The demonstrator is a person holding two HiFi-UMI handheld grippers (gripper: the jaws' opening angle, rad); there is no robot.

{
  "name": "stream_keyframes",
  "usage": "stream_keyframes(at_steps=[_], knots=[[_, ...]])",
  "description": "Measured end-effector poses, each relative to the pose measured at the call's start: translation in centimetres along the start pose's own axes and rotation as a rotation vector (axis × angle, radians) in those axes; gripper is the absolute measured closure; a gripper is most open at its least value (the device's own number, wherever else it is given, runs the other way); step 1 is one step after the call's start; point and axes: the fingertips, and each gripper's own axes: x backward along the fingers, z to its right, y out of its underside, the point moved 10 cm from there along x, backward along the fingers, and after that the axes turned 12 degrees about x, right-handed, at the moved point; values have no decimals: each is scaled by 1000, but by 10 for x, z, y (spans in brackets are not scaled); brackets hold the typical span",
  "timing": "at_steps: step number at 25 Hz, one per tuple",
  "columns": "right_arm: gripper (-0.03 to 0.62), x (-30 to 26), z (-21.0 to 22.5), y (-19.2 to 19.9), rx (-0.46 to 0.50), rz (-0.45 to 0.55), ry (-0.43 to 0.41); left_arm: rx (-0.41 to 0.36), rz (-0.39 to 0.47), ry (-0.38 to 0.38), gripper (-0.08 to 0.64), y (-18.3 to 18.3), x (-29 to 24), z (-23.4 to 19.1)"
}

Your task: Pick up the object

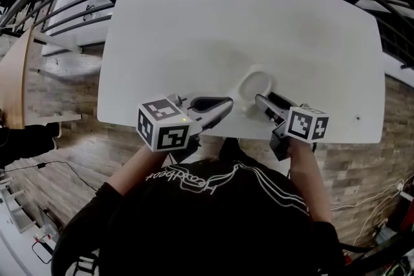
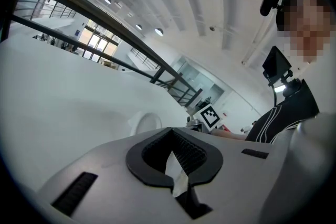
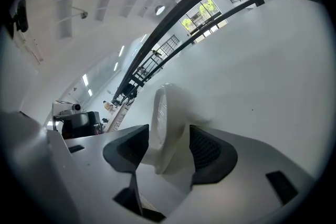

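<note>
White object (image 3: 168, 113) — perhaps a cup — stands between the right hand-held gripper's (image 3: 169, 138) wide-open jaws.

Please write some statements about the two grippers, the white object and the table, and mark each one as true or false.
1. The left gripper's jaws are together. True.
2. The white round object stands between the right gripper's jaws. True.
3. The object lies at the table's far edge. False: it is near the edge closest to the person.
4. The left gripper holds the object. False: the object is at the right gripper.
</note>
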Motion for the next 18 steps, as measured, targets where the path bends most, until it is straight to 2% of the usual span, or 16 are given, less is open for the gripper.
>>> stream_keyframes(at_steps=[8,18], knots=[[394,-17,5,-6,-53,-52,-36,6,8,-12,554,-6,3,-8],[396,-32,8,-5,-119,-35,-49,7,1,-21,554,-2,9,-16]])
